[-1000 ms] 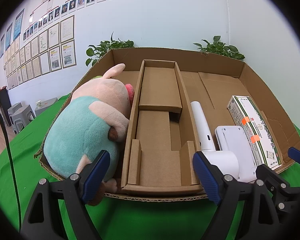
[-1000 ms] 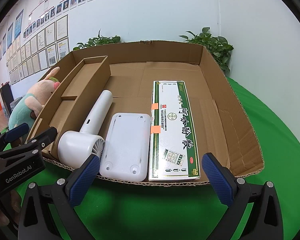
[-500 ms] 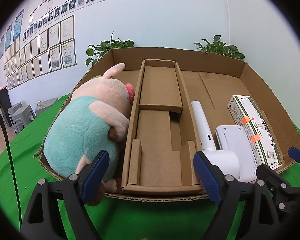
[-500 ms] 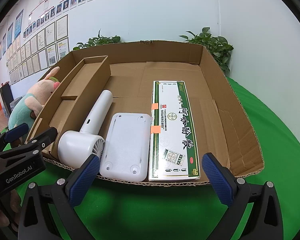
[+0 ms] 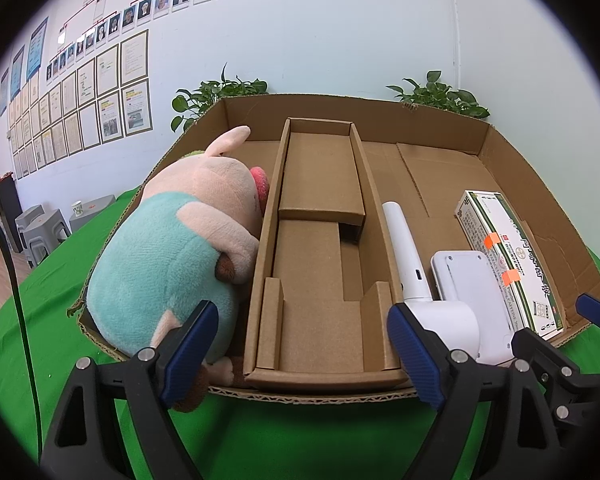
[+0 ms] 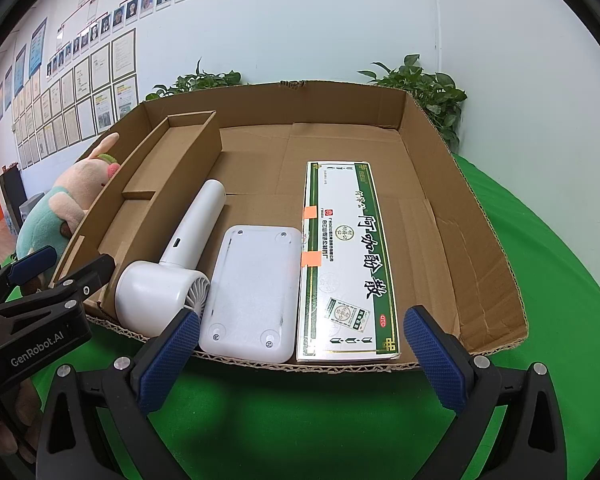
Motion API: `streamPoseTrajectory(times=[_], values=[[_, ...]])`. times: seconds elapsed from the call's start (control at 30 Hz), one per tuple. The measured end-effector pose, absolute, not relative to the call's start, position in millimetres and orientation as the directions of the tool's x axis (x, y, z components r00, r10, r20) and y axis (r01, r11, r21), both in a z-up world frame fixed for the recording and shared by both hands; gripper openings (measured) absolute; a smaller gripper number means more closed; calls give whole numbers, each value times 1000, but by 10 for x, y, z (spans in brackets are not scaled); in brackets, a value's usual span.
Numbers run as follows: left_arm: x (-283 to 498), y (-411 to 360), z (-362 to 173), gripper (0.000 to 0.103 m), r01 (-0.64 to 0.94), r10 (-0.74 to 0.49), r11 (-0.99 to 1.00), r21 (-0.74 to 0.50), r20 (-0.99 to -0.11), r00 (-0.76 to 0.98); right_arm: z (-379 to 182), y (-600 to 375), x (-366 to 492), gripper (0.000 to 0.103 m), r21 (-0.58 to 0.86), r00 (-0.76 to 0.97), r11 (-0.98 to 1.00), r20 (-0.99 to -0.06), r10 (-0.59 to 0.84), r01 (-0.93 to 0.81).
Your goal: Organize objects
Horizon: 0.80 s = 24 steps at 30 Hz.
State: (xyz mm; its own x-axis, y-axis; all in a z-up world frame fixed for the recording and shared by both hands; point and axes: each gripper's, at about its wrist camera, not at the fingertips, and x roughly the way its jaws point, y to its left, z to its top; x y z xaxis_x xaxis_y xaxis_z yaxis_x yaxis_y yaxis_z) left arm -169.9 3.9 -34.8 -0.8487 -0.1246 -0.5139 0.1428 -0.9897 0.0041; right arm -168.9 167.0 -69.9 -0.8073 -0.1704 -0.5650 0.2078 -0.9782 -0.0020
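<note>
A shallow cardboard tray [image 5: 500, 152] [image 6: 432, 128] lies on the green cloth. In it from left to right: a pink and teal plush pig [image 5: 172, 256] [image 6: 60, 204], a narrow cardboard insert [image 5: 320, 240] [image 6: 148, 200], a white handheld fan [image 5: 428, 300] [image 6: 172, 264], a flat white device [image 5: 476, 296] [image 6: 252, 292] and a green and white medicine box [image 5: 504, 256] [image 6: 348, 256]. My left gripper [image 5: 304, 352] is open and empty just before the tray's near edge, in front of the insert. My right gripper [image 6: 300, 360] is open and empty before the white device and box.
The tray's right part [image 6: 440, 220] is bare cardboard. Potted plants [image 6: 428, 88] stand behind the tray against the white wall. Grey stools [image 5: 40, 224] are at the far left. A black cable [image 5: 16, 292] hangs at the left.
</note>
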Motion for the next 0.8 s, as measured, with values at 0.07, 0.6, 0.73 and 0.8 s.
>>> streamPoseTrajectory(times=[0.07,0.6,0.73,0.8], values=[[-1699,39,-348,87,143,-125,-990,4,-514,-849,-696,1675,-1685,103,-2,-807,-978,-565,-170,208],[-1697,40,-352,88,141,-123,-990,4,-515,-848,-695,1679,-1674,103,-2,-807,-978,-565,-170,208],[-1698,43,-351,88,142,-125,-990,5,-515,-848,-693,1683,-1670,103,-2,-807,-978,-565,-171,208],[-1697,41,-351,88,142,-124,-990,4,-515,-848,-694,1681,-1670,103,-2,-807,-978,-565,-171,208]])
